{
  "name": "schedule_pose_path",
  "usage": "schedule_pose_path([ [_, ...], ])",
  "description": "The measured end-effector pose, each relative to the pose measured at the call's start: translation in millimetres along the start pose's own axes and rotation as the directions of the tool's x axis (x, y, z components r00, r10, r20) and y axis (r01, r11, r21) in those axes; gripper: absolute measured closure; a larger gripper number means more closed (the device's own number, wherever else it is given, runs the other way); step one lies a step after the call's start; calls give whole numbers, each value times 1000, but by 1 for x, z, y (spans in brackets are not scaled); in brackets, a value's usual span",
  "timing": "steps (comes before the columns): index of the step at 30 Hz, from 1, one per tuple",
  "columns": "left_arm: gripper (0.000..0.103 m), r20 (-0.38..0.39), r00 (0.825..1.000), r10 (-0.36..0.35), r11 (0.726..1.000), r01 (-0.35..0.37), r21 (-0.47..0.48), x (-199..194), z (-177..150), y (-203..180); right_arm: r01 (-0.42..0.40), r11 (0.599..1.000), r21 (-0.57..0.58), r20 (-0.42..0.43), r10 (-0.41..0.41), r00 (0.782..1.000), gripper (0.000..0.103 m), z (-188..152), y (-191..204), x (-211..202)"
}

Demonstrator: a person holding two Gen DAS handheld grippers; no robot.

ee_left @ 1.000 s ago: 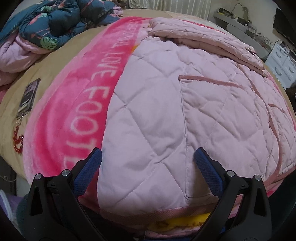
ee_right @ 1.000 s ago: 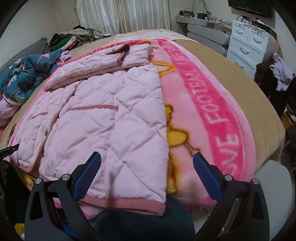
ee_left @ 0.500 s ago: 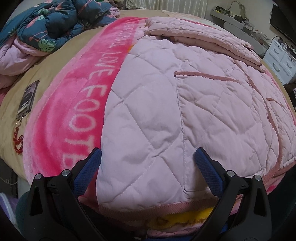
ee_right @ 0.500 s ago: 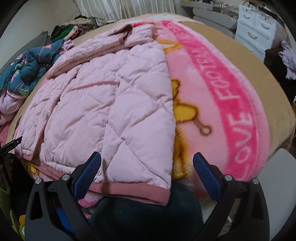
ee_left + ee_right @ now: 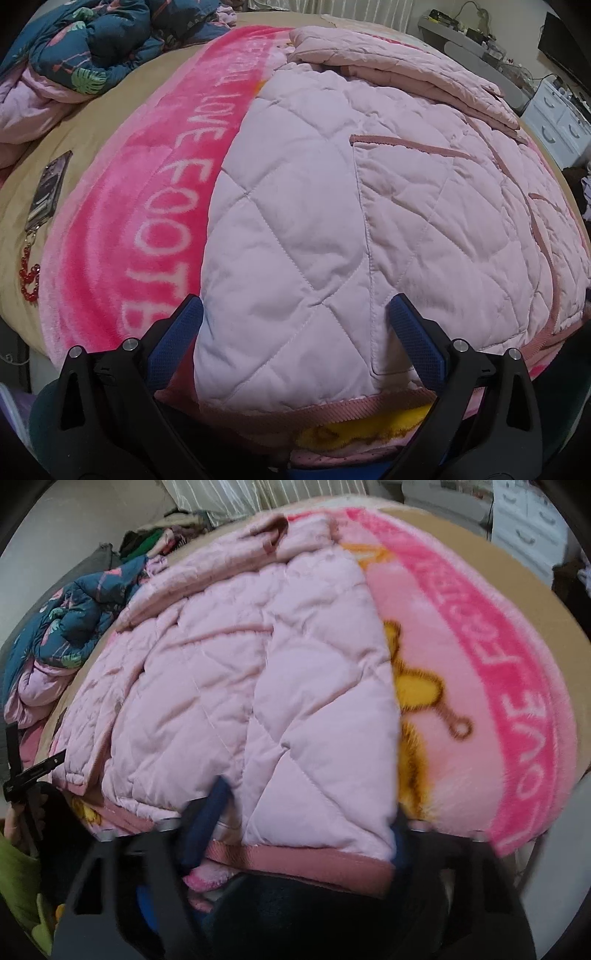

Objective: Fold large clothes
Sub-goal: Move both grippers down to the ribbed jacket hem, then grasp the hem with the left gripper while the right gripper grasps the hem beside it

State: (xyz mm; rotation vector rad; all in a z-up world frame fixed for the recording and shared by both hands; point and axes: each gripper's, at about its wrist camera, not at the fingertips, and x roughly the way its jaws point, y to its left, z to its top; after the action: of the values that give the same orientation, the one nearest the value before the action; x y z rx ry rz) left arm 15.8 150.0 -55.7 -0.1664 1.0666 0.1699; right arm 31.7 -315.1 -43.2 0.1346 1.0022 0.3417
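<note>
Pink quilted jacket [image 5: 332,229] lies spread on the bright pink blanket [image 5: 122,236] across the bed. Your left gripper [image 5: 295,321] tilts steeply down over its hem, jaws wide apart and holding nothing. Your right gripper [image 5: 310,812] angles down at the hem corner, jaws closing with the jacket's edge between them

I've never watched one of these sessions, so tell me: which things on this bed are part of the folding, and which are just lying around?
Part of the job:
- pink quilted jacket
- left hand-held gripper, open over its hem
- right hand-held gripper, closing on the hem corner

Just lying about:
- pink blanket underneath
- phone with red beads
- blue flowered bedding
- white drawers
</note>
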Motion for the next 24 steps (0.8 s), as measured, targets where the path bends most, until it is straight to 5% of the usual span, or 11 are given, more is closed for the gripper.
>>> schedule_pose_path([
  [2,9,1,1000,-11,1000,11,-10,0,1,2,-58,998,-10,73,58,996,76,7,2,-18],
  [13,9,15,996,-82,996,83,-31,-1,1,1,-169,986,-12,262,166,951,81,49,10,-56],
  [18,33,25,994,-102,995,102,-5,-5,0,-6,-162,986,-38,256,166,952,82,59,16,-57],
  [20,55,37,994,-104,995,104,8,-8,-1,-7,-160,986,-41,248,165,955,81,58,17,-55],
  [24,78,67,991,-112,993,110,36,-15,0,-9,-159,987,-34,222,163,961,81,49,14,-51],
])
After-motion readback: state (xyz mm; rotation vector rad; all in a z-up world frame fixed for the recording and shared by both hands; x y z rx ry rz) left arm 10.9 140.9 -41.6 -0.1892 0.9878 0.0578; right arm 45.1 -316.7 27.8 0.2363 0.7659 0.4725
